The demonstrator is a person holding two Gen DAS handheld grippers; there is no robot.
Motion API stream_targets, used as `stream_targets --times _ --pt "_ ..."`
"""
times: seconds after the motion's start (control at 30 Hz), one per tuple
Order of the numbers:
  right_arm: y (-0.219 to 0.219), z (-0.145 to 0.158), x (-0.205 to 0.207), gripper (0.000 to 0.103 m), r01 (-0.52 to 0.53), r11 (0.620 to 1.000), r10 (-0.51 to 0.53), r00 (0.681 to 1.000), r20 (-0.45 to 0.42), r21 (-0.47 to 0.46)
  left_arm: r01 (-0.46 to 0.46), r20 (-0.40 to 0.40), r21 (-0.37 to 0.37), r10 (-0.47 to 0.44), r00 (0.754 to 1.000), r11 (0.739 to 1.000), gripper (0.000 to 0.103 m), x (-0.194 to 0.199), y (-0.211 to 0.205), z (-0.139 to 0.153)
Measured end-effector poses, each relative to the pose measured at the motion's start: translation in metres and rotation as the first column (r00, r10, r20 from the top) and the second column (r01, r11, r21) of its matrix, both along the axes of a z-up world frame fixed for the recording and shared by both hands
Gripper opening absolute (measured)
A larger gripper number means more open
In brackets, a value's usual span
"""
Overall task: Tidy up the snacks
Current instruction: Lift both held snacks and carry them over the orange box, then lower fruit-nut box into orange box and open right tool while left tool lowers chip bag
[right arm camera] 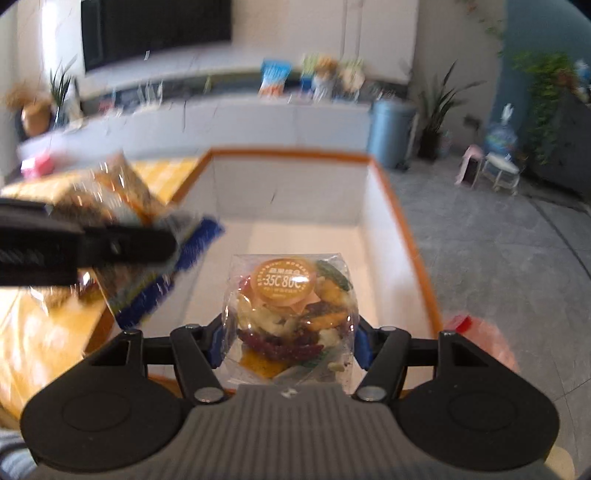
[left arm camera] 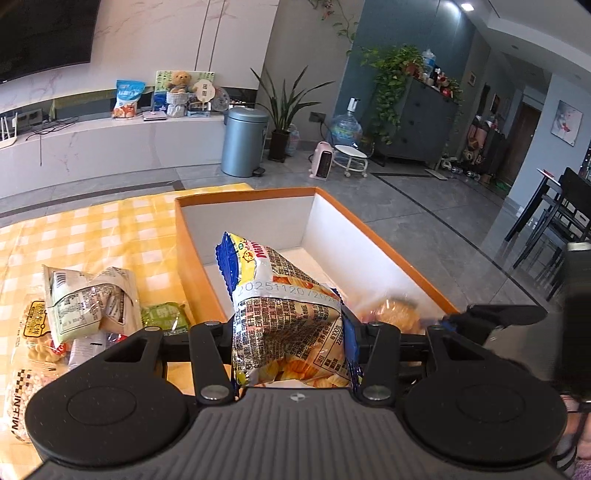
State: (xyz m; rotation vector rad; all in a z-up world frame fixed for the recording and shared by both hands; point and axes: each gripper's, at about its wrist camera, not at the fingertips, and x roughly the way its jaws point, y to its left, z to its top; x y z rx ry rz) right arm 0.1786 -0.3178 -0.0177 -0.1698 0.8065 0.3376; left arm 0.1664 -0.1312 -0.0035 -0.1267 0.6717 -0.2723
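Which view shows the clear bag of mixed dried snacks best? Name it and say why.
The right wrist view: the clear bag of mixed snacks sits sharp and centred between the right gripper fingers, its orange label readable. The left wrist view shows only a blurred orange patch of it behind the chip bag.

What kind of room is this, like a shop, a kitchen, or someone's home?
Most likely a home living room. A dark wall-mounted TV hangs above a long white media ledge holding a teddy bear, with potted plants and a dining table off to the side.
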Motion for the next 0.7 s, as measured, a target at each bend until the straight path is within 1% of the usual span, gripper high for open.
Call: stream_targets --times 0.03,0.07,0.2,0.23,0.27,0.33,0.43,0.5,0.53,0.6,0.67,0.7 --pt "0.004 -0.006 0.005 0.063 0.014 0.999 -0.015 0.999 -0.038 -0.037 -0.002 -0.004 -0.001 0.002 1.0 1.0 0.055 0.001 0.001 0.001" --pt "0.003 -0.007 0.009 0.063 0.027 0.999 -0.028 0.998 -0.059 -0.031 -0.003 -0.007 0.0 0.003 1.0 1.0 0.055 0.001 0.002 0.002" --pt "-0.002 -0.009 0.024 0.064 0.012 1.0 -0.014 0.99 -0.142 -0.012 -0.006 -0.012 0.0 0.006 1.0 1.0 0.055 0.002 0.006 0.004" --pt "-0.004 -0.011 0.029 0.067 0.012 1.0 -0.012 0.985 -0.172 -0.003 -0.006 -0.012 0.0 0.006 1.0 1.0 0.055 0.002 0.007 0.004" --pt "-0.005 -0.012 0.032 0.072 0.012 1.0 -0.011 0.981 -0.196 0.001 -0.007 -0.012 0.0 0.007 1.0 1.0 0.055 0.002 0.007 0.005" --pt "-0.004 -0.015 0.034 0.079 0.016 1.0 -0.019 0.977 -0.213 -0.018 -0.006 -0.012 -0.002 0.006 1.0 1.0 0.055 0.001 0.009 0.007" --pt "-0.004 -0.015 0.034 0.079 0.009 1.0 -0.013 0.971 -0.24 -0.021 0.002 -0.021 0.003 -0.002 1.0 1.0 0.055 0.001 0.01 0.007" --pt "-0.006 -0.012 0.028 0.081 0.0 1.0 -0.004 0.971 -0.24 -0.02 0.021 -0.025 0.009 -0.02 0.999 1.0 0.055 0.002 0.01 0.008" --pt "-0.006 -0.007 0.024 0.084 -0.002 1.0 -0.003 0.974 -0.225 -0.023 0.038 -0.027 0.016 -0.038 0.999 0.999 0.055 0.003 0.01 0.01" --pt "-0.008 0.007 0.016 0.086 0.03 0.999 -0.033 0.988 -0.149 -0.026 0.092 -0.041 0.033 -0.091 0.995 0.995 0.055 0.009 0.007 0.013" --pt "-0.012 0.021 0.002 0.092 0.047 0.999 -0.048 0.995 -0.09 -0.018 0.172 -0.074 0.055 -0.168 0.983 0.984 0.056 0.02 0.004 0.016" --pt "-0.013 0.026 -0.006 0.093 0.045 0.999 -0.046 0.997 -0.066 -0.017 0.21 -0.09 0.072 -0.203 0.975 0.975 0.056 0.025 0.003 0.017"
